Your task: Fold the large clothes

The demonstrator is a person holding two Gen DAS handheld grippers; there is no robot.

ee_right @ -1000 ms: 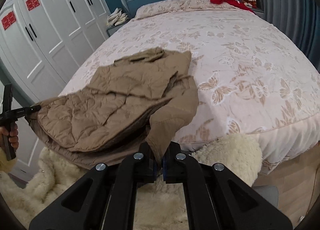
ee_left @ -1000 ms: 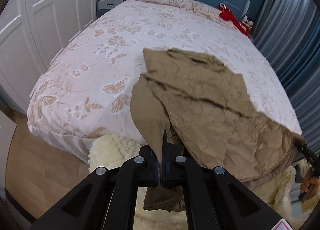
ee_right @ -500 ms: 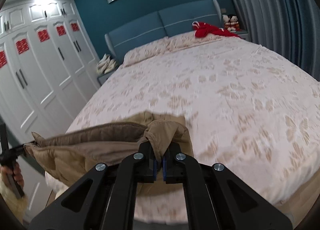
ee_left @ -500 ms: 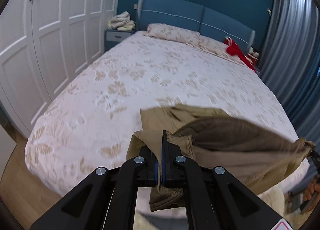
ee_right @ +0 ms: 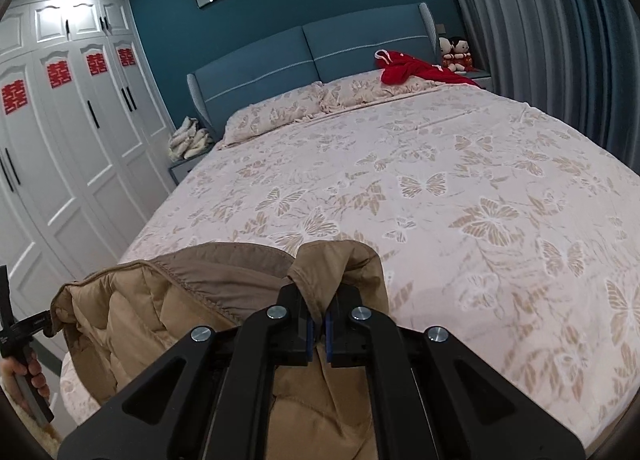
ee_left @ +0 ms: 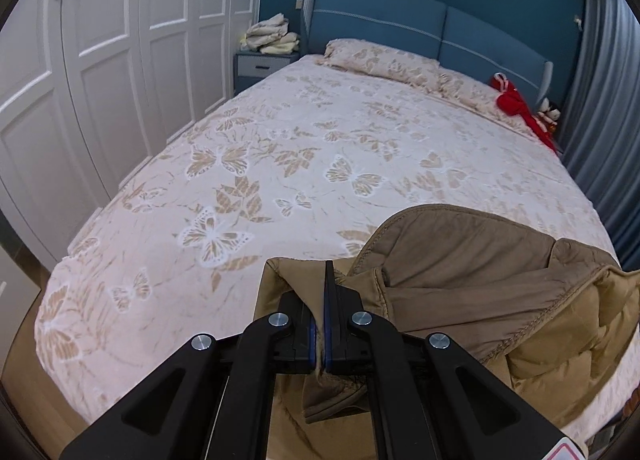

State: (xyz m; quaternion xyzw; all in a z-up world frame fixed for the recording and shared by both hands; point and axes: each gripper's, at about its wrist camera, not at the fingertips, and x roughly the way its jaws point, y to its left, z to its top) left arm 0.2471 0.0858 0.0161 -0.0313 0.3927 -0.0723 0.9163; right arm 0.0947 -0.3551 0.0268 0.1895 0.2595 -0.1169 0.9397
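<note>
teal walls and a padded blue headboard (ee_right: 304, 48) back a wide bed (ee_left: 304, 164) under a pale butterfly-print cover, with white wardrobe doors (ee_left: 100, 40) along one side and grey-blue curtains (ee_right: 540, 20) along the other. a red garment (ee_right: 412, 70) lies by the pillows, two small dolls (ee_right: 454, 50) sit next to it on a nightstand, and folded cream linens (ee_left: 272, 34) are stacked on the other nightstand.

a tan quilted jacket (ee_left: 480, 292) is held up over the near end of the bed, stretched between the two tools. the left gripper (ee_left: 323, 312) has its jaws clamped on one bunched edge of the jacket, fabric poking out above and below the blue pads. the right gripper (ee_right: 318, 314) has its jaws pinched on another bunched fold, cloth humped over the tips. from the right wrist view the jacket sags between the grips, its puffy lining showing, and the left hand (ee_right: 24, 376) is at the far left edge wrapped around its tool's handle.
</note>
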